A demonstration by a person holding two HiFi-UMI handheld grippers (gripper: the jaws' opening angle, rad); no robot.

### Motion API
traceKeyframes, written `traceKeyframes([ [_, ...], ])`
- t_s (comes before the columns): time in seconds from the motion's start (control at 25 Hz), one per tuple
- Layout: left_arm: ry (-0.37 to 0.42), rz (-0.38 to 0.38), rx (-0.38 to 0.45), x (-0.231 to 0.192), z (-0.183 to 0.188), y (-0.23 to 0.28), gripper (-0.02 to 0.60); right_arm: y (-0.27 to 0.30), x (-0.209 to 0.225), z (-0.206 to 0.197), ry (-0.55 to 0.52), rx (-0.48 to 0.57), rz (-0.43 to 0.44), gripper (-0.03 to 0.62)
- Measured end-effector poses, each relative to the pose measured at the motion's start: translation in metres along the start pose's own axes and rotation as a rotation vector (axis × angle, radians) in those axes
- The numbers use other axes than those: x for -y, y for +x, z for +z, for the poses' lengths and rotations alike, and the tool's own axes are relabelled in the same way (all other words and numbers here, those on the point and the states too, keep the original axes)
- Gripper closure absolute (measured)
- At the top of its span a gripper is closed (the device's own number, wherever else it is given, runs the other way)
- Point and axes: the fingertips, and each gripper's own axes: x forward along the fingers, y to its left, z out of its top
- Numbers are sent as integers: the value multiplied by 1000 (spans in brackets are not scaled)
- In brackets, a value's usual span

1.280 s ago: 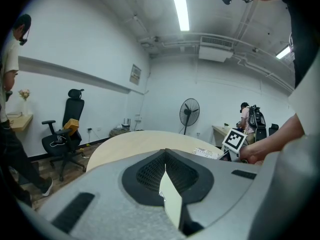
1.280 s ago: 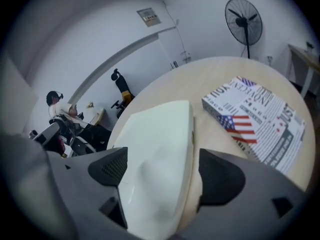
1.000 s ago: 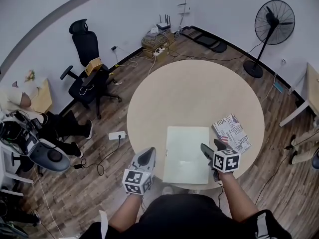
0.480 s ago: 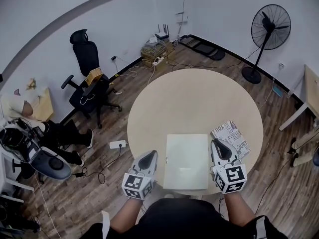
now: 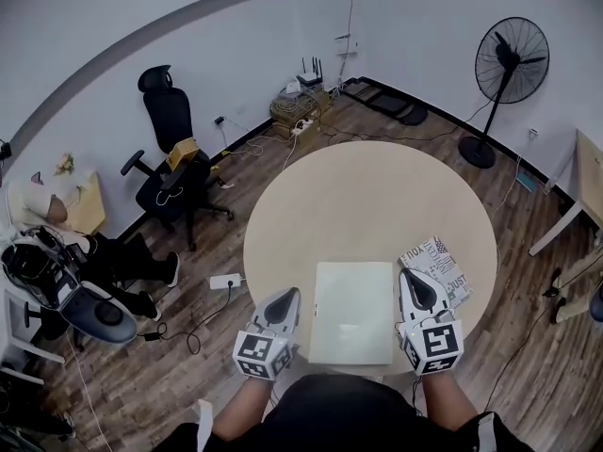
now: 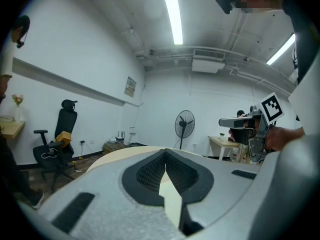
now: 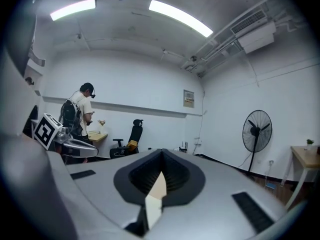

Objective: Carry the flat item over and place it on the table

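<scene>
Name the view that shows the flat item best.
Head view: the flat item lies in full on the table, seen from above. Both gripper views look out over the room and show none of it.

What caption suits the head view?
Left gripper shut, right gripper just closed empty, flanking pale flat panel on round beige table.

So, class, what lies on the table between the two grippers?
The pale flat item lies between the left gripper and the right gripper, on the round table; the head view shows it.
</scene>
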Motion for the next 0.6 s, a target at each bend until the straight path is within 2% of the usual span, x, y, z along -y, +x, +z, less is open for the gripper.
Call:
traceKeyframes([
  [0.32, -5, 34, 11, -9, 7, -2, 575, 1, 7, 2, 43, 5, -5, 597],
  [0.6, -21, 35, -2, -7, 0, 0, 575, 1, 11, 2, 28, 5, -15, 597],
])
